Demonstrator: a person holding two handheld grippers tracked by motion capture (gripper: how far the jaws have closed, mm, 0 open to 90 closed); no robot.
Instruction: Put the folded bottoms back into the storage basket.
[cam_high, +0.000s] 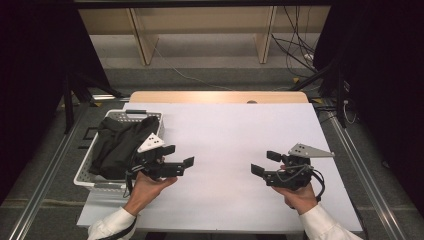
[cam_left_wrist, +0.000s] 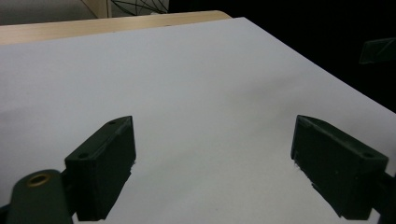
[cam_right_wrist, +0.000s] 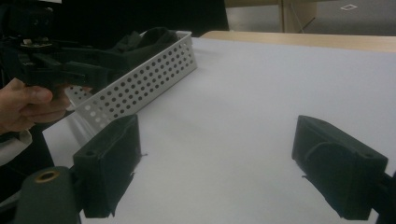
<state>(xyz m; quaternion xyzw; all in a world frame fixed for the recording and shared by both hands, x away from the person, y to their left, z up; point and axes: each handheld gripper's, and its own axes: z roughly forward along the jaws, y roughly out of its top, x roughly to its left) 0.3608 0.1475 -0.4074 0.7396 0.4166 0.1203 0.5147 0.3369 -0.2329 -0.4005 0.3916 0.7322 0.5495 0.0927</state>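
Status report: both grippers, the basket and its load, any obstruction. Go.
Left gripper open, empty, beside the white perforated plastic basket. Right gripper open, empty, over the white tabletop. Black cloth heaped in basket, untouched. Nothing between grippers and basket.

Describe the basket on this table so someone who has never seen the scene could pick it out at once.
Start at the white table and go to its left edge. There sits the white perforated basket, beside the left gripper. A heap of black cloth fills it, and it is the one container on the table.
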